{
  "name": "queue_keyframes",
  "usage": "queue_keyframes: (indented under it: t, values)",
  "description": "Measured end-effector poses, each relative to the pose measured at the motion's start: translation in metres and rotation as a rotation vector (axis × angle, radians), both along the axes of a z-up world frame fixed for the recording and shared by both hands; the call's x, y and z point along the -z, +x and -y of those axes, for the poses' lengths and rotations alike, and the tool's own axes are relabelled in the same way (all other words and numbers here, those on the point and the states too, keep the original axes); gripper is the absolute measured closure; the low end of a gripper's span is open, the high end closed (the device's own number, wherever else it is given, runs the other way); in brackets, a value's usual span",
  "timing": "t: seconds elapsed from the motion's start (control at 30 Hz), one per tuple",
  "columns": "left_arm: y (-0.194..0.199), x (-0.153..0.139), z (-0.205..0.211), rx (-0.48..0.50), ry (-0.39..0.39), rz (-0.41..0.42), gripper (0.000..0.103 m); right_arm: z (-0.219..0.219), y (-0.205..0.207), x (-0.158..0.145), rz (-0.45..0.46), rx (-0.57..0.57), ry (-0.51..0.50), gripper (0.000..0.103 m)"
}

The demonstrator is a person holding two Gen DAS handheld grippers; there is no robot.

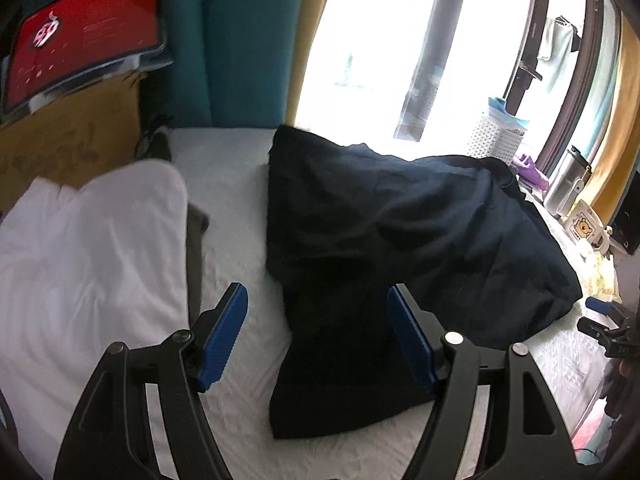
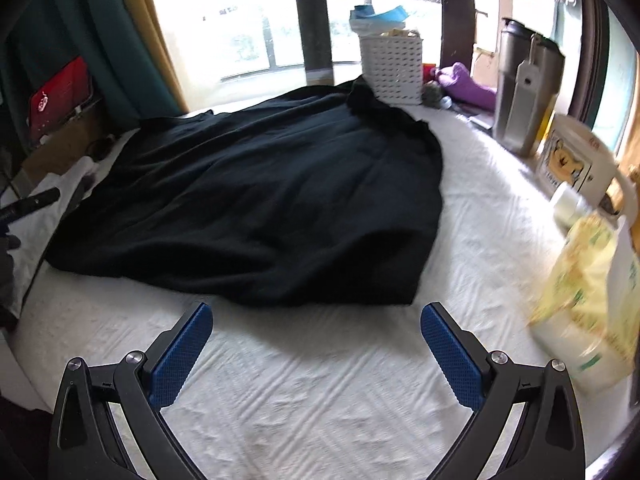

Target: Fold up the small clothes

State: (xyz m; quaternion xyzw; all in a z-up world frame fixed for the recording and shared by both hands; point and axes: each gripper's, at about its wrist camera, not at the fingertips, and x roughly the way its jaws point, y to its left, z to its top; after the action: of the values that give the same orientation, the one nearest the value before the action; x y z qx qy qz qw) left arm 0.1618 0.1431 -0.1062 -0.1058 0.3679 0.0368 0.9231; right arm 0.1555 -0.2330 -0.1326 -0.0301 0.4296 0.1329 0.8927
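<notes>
Your left gripper [image 1: 316, 300] is spread wide with nothing between its blue pads [image 1: 224, 340]; it hangs above the white cloth-covered worktop [image 1: 240, 216], and the near end of the black garment [image 1: 384, 240] lies under the gap, closer to the right-hand finger. Your right gripper [image 2: 316, 320] is also spread and empty, poised over bare white cloth [image 2: 320, 392] just short of the garment's near hem.

The black garment [image 2: 260, 200] lies flat across the middle of the worktop, partly folded so that a narrower strip runs toward your left gripper and the broad body spreads away toward the window [image 1: 372, 40]. Its far edge touches a white perforated basket [image 2: 392, 68] by the glass.

To the left of the garment, apart from it with a strip of cloth between, sits a white garment [image 1: 92, 240] lying on something brown [image 1: 196, 248].

Along the right edge of the worktop you have a steel flask [image 2: 524, 96], a mug with a bear picture [image 2: 572, 160], and a blurred yellow-and-white packet [image 2: 584, 300] close beside your right gripper. A purple item [image 2: 464, 84] lies near the basket. On the far left, a red card [image 1: 88, 32] rests on a cardboard box [image 1: 68, 136] in front of a teal curtain [image 1: 240, 40].
</notes>
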Motion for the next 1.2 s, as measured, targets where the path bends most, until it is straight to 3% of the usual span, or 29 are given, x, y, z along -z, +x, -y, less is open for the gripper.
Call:
queue_keyframes:
  t: [0.2,0.43,0.6,1.03,1.2]
  values:
    - [-0.009,0.005,-0.006,-0.024,-0.010,-0.014,0.030,-0.010,0.007,0.013,-0.050,-0.013,0.065,0.000]
    - [-0.007,0.006,-0.017,-0.051,-0.010,-0.025,0.030,-0.008,0.031,0.012,-0.047,0.019,0.147,0.000]
    - [-0.005,0.002,-0.017,-0.053,0.003,-0.026,0.030,-0.012,0.049,0.010,-0.044,0.014,0.149,0.000]
    - [0.008,-0.001,-0.011,-0.056,0.018,-0.043,0.030,0.015,0.098,0.010,-0.049,0.137,0.408,0.000]
    - [0.012,-0.006,-0.005,-0.046,0.029,-0.037,0.030,0.002,0.126,0.011,-0.060,0.113,0.454,0.000]
